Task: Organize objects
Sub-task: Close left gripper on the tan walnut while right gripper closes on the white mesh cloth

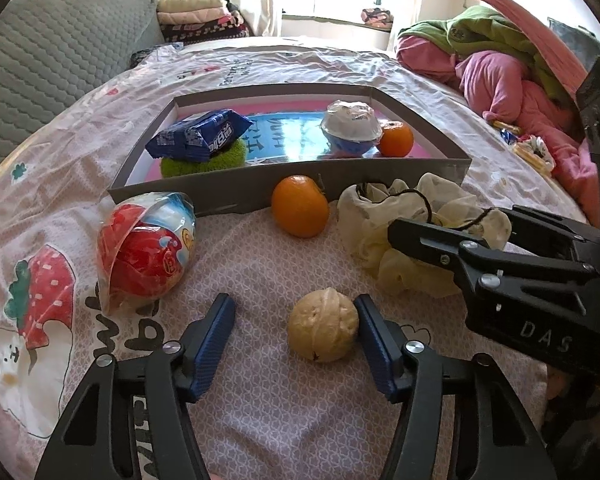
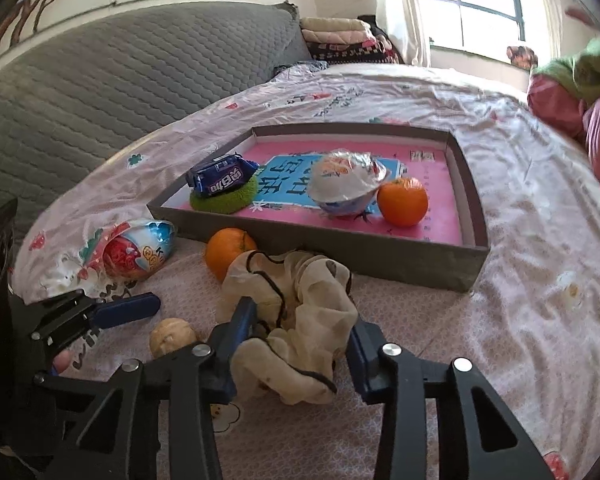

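A pale walnut (image 1: 323, 330) lies on the bedsheet between the blue pads of my left gripper (image 1: 296, 316). Its right pad touches the nut and its left pad stands well apart, so this gripper is open. My right gripper (image 2: 300, 330) has a crumpled cream cloth pouch (image 2: 296, 312) with a dark drawstring between its pads, which press on it from both sides. In the left wrist view the right gripper (image 1: 404, 236) reaches in over the pouch (image 1: 404, 216). An orange (image 1: 299, 206) and a wrapped red-and-blue egg toy (image 1: 148, 248) lie in front of the grey tray (image 1: 228, 196).
Inside the tray are a blue snack packet (image 1: 200, 136) on a green scrubber (image 1: 204, 162), a wrapped white-and-blue cup (image 1: 350, 124) and a second orange (image 1: 396, 139). Pink and green clothes (image 1: 496, 72) are piled at the right. A grey quilted headboard (image 2: 120, 80) stands behind.
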{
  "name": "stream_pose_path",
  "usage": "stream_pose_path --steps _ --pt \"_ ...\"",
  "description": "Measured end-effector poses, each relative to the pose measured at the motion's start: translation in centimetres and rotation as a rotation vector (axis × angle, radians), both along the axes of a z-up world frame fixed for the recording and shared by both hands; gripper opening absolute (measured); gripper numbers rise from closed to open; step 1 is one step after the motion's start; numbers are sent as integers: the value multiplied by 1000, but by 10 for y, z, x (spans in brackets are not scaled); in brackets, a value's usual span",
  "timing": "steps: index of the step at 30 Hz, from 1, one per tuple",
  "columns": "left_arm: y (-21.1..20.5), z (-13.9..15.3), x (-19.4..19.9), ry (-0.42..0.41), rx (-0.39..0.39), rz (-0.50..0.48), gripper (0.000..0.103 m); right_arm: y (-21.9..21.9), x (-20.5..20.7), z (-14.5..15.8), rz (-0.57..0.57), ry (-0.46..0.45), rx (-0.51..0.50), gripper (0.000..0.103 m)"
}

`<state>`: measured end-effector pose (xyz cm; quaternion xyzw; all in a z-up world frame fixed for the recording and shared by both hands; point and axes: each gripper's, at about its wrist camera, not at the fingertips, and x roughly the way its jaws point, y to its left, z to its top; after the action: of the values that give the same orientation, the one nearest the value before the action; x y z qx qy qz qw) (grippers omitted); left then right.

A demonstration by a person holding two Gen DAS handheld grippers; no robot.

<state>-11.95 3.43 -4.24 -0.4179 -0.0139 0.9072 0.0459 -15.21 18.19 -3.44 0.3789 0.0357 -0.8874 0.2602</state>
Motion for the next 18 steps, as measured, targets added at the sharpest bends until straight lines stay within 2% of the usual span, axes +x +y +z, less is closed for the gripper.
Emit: stream_pose_path --steps 3,5,7,9,18 --pt "0 1 0 3 7 -3 54 -7 4 1 12 30 51 37" --pt "1 1 1 8 6 -11 42 -9 6 2 17 41 66 34" --pt "4 1 2 12 -4 -21 33 -9 7 4 17 52 71 31" --pt "7 1 4 17 -20 -28 33 -7 7 5 14 57 68 27" --pt "8 7 10 32 -14 -39 33 -1 8 12 9 70 34 25"
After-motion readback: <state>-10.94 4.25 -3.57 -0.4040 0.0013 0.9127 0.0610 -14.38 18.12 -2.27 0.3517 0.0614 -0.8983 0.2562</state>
